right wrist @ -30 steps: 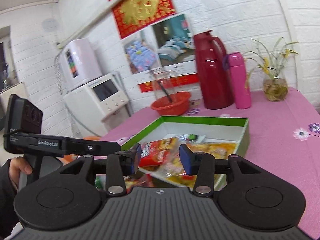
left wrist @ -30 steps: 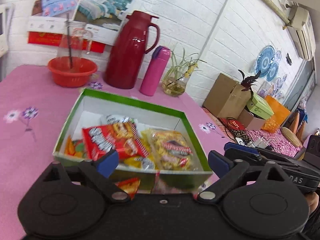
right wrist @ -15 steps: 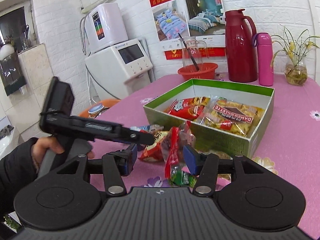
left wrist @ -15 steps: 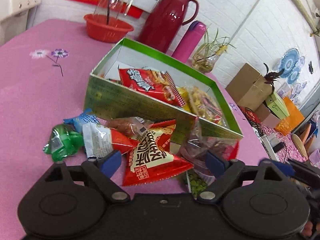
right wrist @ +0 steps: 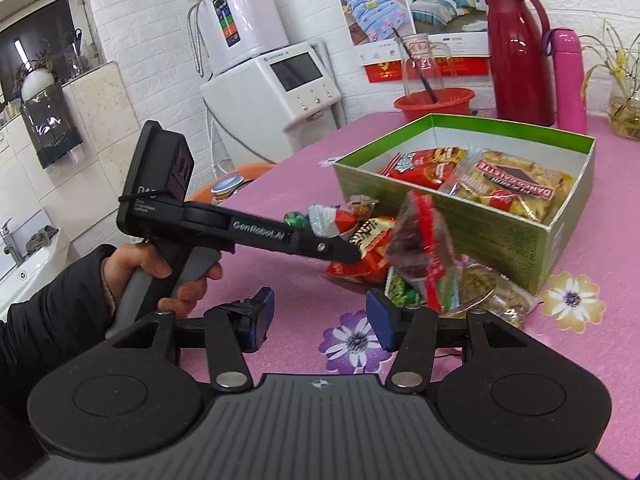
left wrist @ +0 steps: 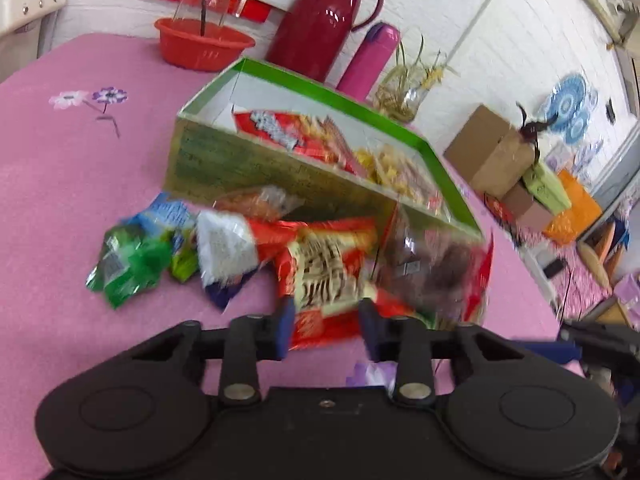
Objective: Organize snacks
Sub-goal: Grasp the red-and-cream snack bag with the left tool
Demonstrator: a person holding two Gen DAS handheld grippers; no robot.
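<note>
- Left gripper (left wrist: 324,320) is clenched on a red triangular foil snack packet with white lettering (left wrist: 320,272).
- The packet lies among loose snacks on the pink flowered tablecloth (left wrist: 80,160), just before the green cardboard box (right wrist: 480,232).
- Right gripper (right wrist: 320,316) is released, its 2 fingers bare.

**Left gripper** (left wrist: 326,320): blue pads drawn in on either side of the near end of a red snack packet (left wrist: 324,276), which fills the gap between them; the body points downward. In the right wrist view, the left hand (right wrist: 160,276) sits at 9 o'clock, dark sleeve (right wrist: 52,320) behind it, fingers wrapped round the grey handle and trigger.

**Right gripper** (right wrist: 320,320): at 6 o'clock, jaws wide apart, nothing between the pads.
</note>
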